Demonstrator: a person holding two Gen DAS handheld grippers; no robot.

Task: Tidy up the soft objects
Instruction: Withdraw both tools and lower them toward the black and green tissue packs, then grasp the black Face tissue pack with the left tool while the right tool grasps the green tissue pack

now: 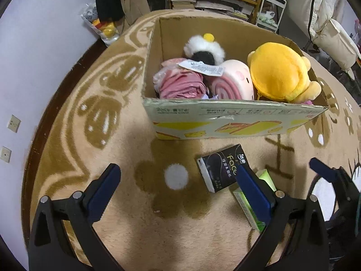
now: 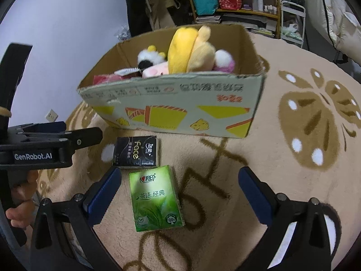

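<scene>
Left wrist view.
- Left gripper (image 1: pixel 178 189): jaws wide, holding nothing, low over the rug (image 1: pixel 126 225). Only rug pile lies between the fingers.
- Box (image 1: pixel 234 117): open cardboard carton on the rug, straight ahead, near wall toward the camera. Contents: yellow plush (image 1: pixel 277 72) at the right, pink roll (image 1: pixel 227 83) in the middle, pink bag (image 1: pixel 180 85) at the left, white plush (image 1: pixel 203 49) at the back. It looks like the collecting place; the soft things are packed side by side and fill it nearly wall to wall.
- Black pack (image 1: pixel 220 167): tissue pack flat on the rug, just before the box's near wall, beside the right finger.
- Green pack (image 1: pixel 252 203): partly hidden behind that finger.
- Right gripper (image 1: pixel 334 180): seen at the right edge.

Right wrist view.
- Right gripper (image 2: pixel 179 195): jaws wide, empty, lowered about the green pack (image 2: pixel 158 197). The pack lies flat, nearer the left finger, touching neither as far as can be seen; probably the next thing to be taken.
- Black pack (image 2: pixel 136 151): just beyond the green one, their edges close, short of the box (image 2: pixel 176 106).
- Left gripper (image 2: pixel 52 144): at the left, beside the black pack.
- Room: open rug (image 2: pixel 293 180) to the right. The near wall must be cleared on lifting; the likeliest free spot is the box's right end, by the purple-white plush (image 2: pixel 223 61).
</scene>
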